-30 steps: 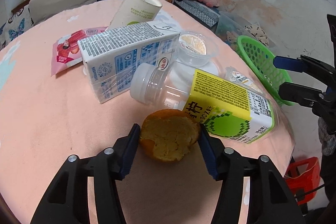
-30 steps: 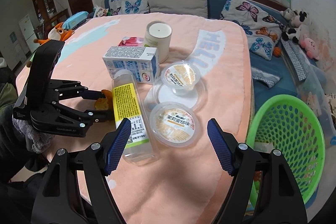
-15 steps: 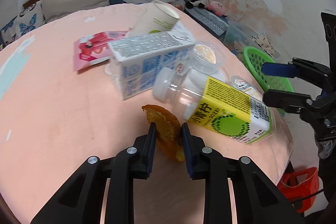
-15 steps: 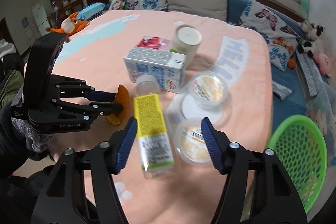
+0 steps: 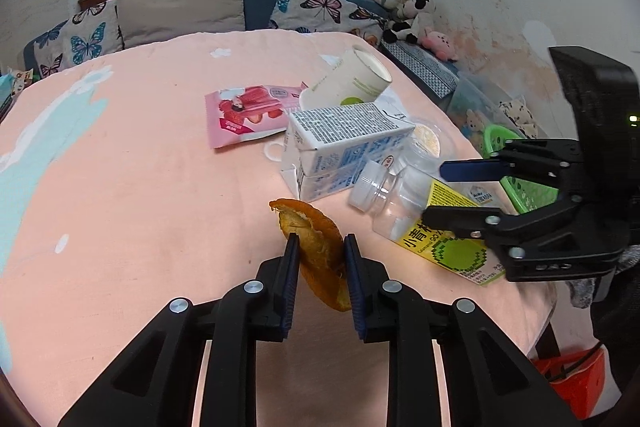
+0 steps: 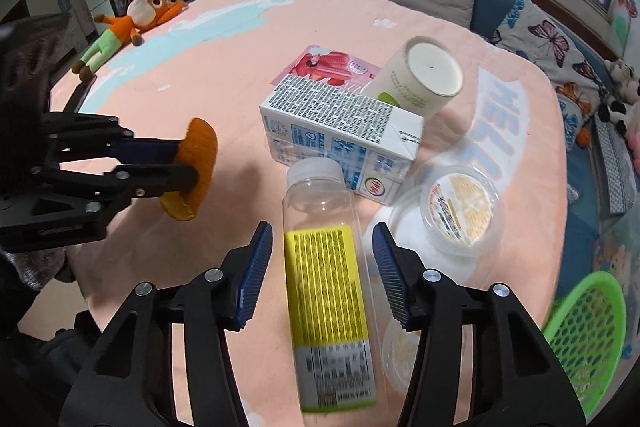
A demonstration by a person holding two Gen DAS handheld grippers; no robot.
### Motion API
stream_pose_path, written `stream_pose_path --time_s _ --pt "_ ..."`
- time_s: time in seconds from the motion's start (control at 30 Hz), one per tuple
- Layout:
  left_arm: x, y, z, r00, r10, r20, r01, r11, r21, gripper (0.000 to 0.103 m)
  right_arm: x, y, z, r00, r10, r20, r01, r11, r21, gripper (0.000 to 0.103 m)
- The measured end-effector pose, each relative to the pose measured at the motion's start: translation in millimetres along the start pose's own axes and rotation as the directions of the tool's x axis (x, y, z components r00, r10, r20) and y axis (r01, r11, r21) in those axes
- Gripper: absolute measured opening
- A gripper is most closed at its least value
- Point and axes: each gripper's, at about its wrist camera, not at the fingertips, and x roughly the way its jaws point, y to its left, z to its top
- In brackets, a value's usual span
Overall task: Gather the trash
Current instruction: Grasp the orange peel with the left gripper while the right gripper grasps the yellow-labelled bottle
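The left hand-held gripper [image 5: 318, 247] is clenched on the orange peel [image 5: 316, 247], pinched edge-on and lifted off the desk [image 5: 140, 187] near its front edge; thin and floppy, it could slip out on the way to the green basket [image 6: 588, 339] (off the right edge). The right hand-held gripper [image 6: 322, 259] is spread wide astride the lying bottle [image 6: 328, 287], which may roll when squeezed.

Clear glossy plastic bottle [image 6: 326, 267], yellow paper label; printed carton [image 6: 340, 131]; matt pink cloth table cover [image 5: 120, 187]; perforated green plastic basket [image 6: 588, 339].
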Motion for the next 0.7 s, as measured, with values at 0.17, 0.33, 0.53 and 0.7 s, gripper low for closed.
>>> stream_pose_path --time_s 0.17,0.33,0.53,0.7 --pt "-2 1 -1 1.000 0.000 0.002 0.000 1.000 -0.006 0.022 17 -2 4 0.999 0.004 -0.043 -0.005 1.000 -0.005 0.047" --pt "-3 4 1 1.000 0.002 0.004 -0.002 1.000 -0.013 0.022 16 0 4 0.999 0.006 -0.045 -0.007 1.000 -0.011 0.046" --pt "-7 5 3 1.000 0.004 0.017 -0.003 1.000 -0.019 0.022 -7 3 1 1.000 -0.001 0.005 0.001 1.000 -0.011 0.046" --pt "-13 -1 8 0.999 0.000 0.034 0.001 1.000 -0.007 0.022 -39 1 -4 0.997 -0.014 0.070 0.014 1.000 0.011 0.046"
